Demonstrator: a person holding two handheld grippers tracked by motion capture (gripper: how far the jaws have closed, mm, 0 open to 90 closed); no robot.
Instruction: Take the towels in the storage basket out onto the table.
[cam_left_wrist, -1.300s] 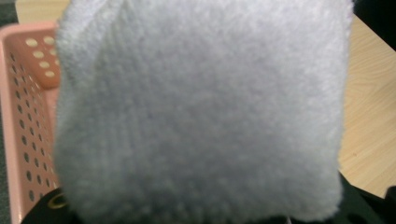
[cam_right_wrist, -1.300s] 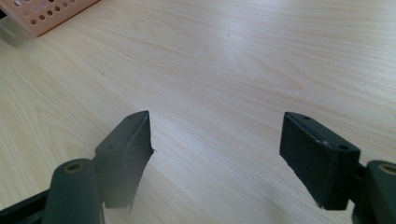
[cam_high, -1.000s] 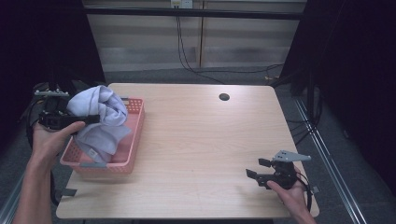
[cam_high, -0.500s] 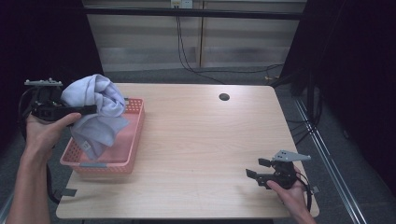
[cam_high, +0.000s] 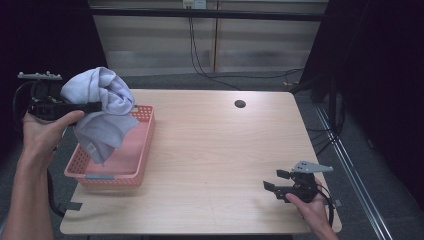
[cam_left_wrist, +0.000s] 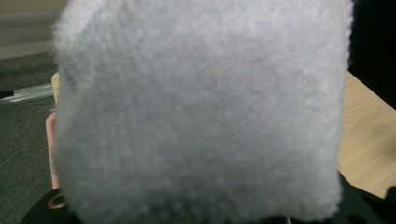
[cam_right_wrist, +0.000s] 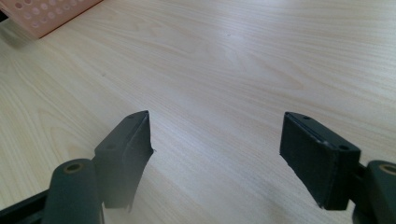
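A: From the high view, left gripper (cam_high: 95, 106) raised at the far left, beyond the table edge, jaws level and pointing right, clamped on a bunched pale lavender fleece cloth (cam_high: 102, 112). Cloth lifted above the pink perforated plastic basket (cam_high: 142, 150), lower folds hanging down over the basket's far-left part.

B: Touching the basket floor?

A: Hard to tell; hanging end overlaps the basket, contact unclear. Small tag visible near the cloth's lower edge.

B: And the left gripper view?

A: Close-up of fuzzy cloth (cam_left_wrist: 201, 112) across almost the whole frame, jaws hidden behind it. Just a strip of light wooden table (cam_left_wrist: 366, 135) at the right and a sliver of basket rim (cam_left_wrist: 50, 140) at the left.

B: Left hand's pose?

A: Left hand (cam_high: 42, 132) wrapped around the gripper body from below, forearm rising steeply from the bottom left, cable looping down beside it.

B: Right side?

A: Right gripper (cam_high: 274, 181) low over the near right corner of the table, pointing left, held by the right hand (cam_high: 310, 207), partly cut off at the bottom edge. In the right gripper view, jaws spread wide apart with nothing between, right gripper (cam_right_wrist: 217, 147) over bare wood, basket corner (cam_right_wrist: 51, 16) at the far left.
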